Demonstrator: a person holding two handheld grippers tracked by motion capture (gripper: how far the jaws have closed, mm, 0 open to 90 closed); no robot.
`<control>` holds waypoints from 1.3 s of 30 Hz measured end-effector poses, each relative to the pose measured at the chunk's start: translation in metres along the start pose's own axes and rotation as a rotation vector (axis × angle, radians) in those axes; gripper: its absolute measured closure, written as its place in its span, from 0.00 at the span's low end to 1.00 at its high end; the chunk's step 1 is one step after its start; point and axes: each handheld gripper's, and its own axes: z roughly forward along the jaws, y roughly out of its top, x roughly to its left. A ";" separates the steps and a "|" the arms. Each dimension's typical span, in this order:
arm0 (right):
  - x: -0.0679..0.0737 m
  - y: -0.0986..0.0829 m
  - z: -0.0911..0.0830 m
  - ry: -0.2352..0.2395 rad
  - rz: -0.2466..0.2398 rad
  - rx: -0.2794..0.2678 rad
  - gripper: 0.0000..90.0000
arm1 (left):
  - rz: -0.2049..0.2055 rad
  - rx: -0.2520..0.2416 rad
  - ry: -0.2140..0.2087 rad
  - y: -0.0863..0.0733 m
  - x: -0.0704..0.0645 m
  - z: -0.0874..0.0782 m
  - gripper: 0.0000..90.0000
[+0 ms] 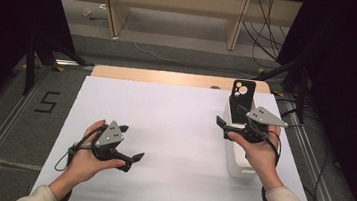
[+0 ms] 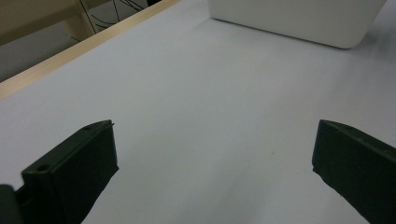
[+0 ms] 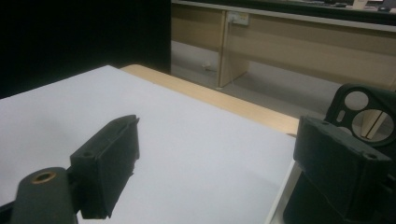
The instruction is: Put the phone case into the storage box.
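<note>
A black phone case [image 1: 242, 94] with camera cut-outs stands upright in the far end of a white bin [image 1: 240, 162] at the table's right. My right gripper [image 1: 231, 115] is open just in front of the case and holds nothing. In the right gripper view one jaw hangs over the white sheet, while the other partly covers the case [image 3: 369, 107] at the bin's rim [image 3: 285, 196]. My left gripper [image 1: 132, 142] is open above the sheet at the near left, jaws wide apart and empty. Its own view shows the bin [image 2: 299, 18] far ahead.
A white sheet [image 1: 163, 129] covers most of the table, and a strip of wood [image 1: 169, 77] shows at the far edge. Beyond it are wooden shelving, floor cables and dark curtains. Metal rails run along both sides of the table.
</note>
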 end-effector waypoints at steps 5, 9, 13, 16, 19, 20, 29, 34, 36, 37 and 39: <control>0.007 -0.003 -0.005 0.022 -0.004 -0.001 0.17 | 0.000 0.000 0.003 0.000 0.000 0.000 0.00; 0.011 -0.004 -0.008 0.034 -0.011 0.000 0.17 | 0.002 0.000 0.002 0.000 0.000 0.000 0.00; 0.014 -0.006 -0.010 0.049 -0.020 0.004 0.17 | -0.001 0.000 0.002 0.000 0.001 0.000 0.00; 0.018 -0.007 -0.012 0.066 -0.026 0.006 0.17 | -0.002 -0.001 0.004 0.000 0.001 -0.001 0.00; 0.021 -0.008 -0.015 0.080 -0.030 0.005 0.17 | -0.003 0.000 0.004 -0.001 0.001 -0.001 0.00; 0.022 -0.009 -0.015 0.082 -0.033 0.003 0.17 | -0.003 0.000 0.004 -0.001 0.001 -0.001 0.00; 0.029 -0.004 -0.026 0.099 -0.034 -0.037 0.18 | -0.003 -0.001 0.008 0.000 0.001 -0.002 0.00; 0.033 -0.008 -0.026 0.114 -0.028 -0.023 0.18 | -0.004 -0.003 0.006 0.000 0.000 -0.002 0.00; 0.033 -0.010 -0.027 0.117 -0.029 -0.018 0.17 | -0.004 -0.003 0.006 -0.001 0.001 -0.002 0.00; 0.033 -0.011 -0.028 0.119 -0.028 -0.018 0.18 | -0.004 -0.003 0.005 -0.001 0.001 -0.002 0.00; 0.033 -0.012 -0.030 0.125 -0.022 -0.019 0.17 | -0.005 -0.004 0.006 -0.001 0.001 -0.002 0.00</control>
